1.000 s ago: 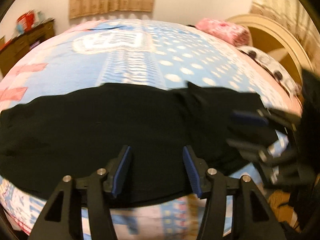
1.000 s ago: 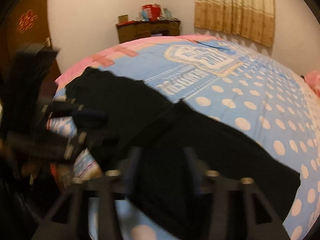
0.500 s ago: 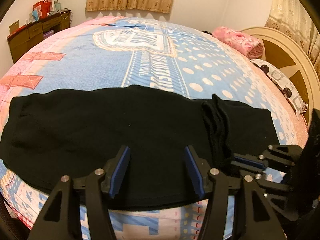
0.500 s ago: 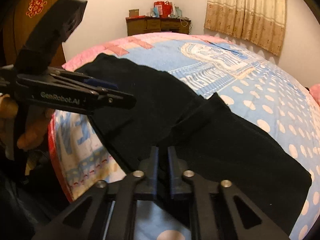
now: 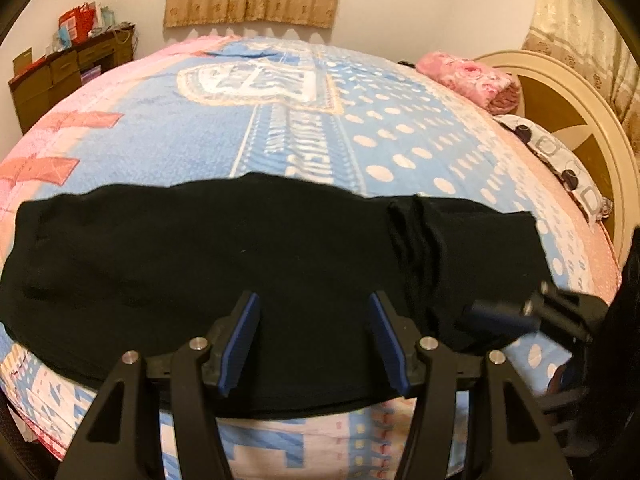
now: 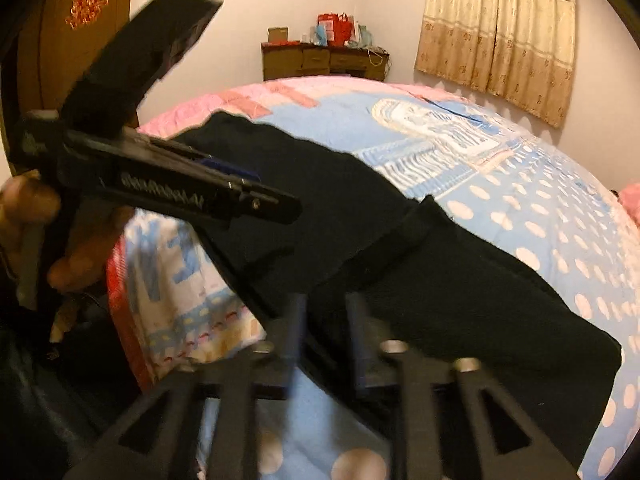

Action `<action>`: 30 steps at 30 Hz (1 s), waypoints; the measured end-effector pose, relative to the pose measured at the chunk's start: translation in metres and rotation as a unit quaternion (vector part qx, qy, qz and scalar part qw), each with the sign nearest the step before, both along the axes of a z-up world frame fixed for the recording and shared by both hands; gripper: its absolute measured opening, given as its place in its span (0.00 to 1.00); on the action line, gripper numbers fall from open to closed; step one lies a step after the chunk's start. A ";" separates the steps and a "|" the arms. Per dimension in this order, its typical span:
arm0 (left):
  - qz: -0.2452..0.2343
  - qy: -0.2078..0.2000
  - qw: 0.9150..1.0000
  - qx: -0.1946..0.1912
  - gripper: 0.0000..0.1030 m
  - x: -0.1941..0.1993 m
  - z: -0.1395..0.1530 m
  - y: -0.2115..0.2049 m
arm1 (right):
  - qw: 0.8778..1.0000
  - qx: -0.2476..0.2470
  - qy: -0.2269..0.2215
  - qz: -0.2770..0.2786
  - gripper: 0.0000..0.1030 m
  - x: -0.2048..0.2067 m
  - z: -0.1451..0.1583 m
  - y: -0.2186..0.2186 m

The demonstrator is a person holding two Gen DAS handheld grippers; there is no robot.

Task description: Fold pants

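Both of my hand-held grippers hang over the near edge of the bed (image 5: 280,128), the biggest thing before me, its blue dotted cover (image 5: 400,148) spread wide. Across that near edge lie the black pants (image 5: 208,248), already doubled into one long band that runs side to side in front of me, well apart from the pink pillow (image 5: 468,80) at the headboard end.

My left gripper (image 5: 314,340) stands about half open with nothing between its blue pads; the cloth lies just ahead of and below its fingertips, roughly at the middle of the band's near hem. My right gripper (image 6: 324,340) is opening, blurred, and I see pants fabric beneath the gap but no pad pressing on it, so I judge it holds nothing. It sits at the right-hand end, just beside the bunched ridge (image 5: 416,248) that crosses the band.

Since the long axis runs left to right, I reckon the coming fold goes end over end. The right gripper is nearer that rumpled end; the left is nearer the midpoint, where a crease would fall.
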State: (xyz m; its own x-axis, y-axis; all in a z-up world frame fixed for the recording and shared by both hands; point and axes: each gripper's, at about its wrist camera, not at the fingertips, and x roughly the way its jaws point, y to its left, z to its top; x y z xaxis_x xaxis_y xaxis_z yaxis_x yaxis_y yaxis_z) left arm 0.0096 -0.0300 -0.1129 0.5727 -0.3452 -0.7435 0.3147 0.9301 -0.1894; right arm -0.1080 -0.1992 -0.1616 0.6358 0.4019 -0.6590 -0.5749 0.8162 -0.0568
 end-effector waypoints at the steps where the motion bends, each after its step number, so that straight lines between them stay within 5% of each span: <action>1: -0.005 -0.002 1.000 -0.001 0.58 -0.002 0.002 -0.003 | 1.000 0.025 -0.001 -0.004 0.50 0.000 0.006 -0.009; 7: -0.069 -0.022 0.997 -0.003 0.64 -0.016 0.013 -0.045 | 0.989 0.118 0.007 -0.089 0.51 0.022 0.022 -0.065; 10: -0.072 -0.023 0.996 0.040 0.64 -0.012 -0.001 -0.065 | 0.982 0.138 0.028 -0.129 0.51 0.038 0.016 -0.086; 13: -0.062 0.000 0.996 0.063 0.68 0.001 -0.023 -0.068 | 0.976 0.123 0.069 -0.168 0.51 0.056 -0.002 -0.100; 18: -0.066 -0.008 0.996 0.062 0.68 0.000 -0.013 -0.062 | 0.982 0.092 0.054 -0.154 0.56 0.055 -0.005 -0.088; 22: -0.028 -0.063 0.995 0.076 0.73 -0.003 0.023 -0.010 | 0.980 0.091 0.040 -0.170 0.56 0.047 0.010 -0.088; 25: 0.051 -0.081 0.989 0.114 0.77 0.014 0.038 0.059 | 0.985 0.081 0.015 -0.154 0.60 0.037 0.020 -0.073; 27: 0.108 -0.066 0.983 0.134 0.77 0.032 0.039 0.108 | 0.987 0.081 0.011 -0.136 0.60 0.033 0.022 -0.061; 30: 0.152 -0.005 0.983 0.101 0.77 0.057 0.024 0.176 | 0.990 0.078 -0.001 -0.116 0.60 0.027 0.025 -0.043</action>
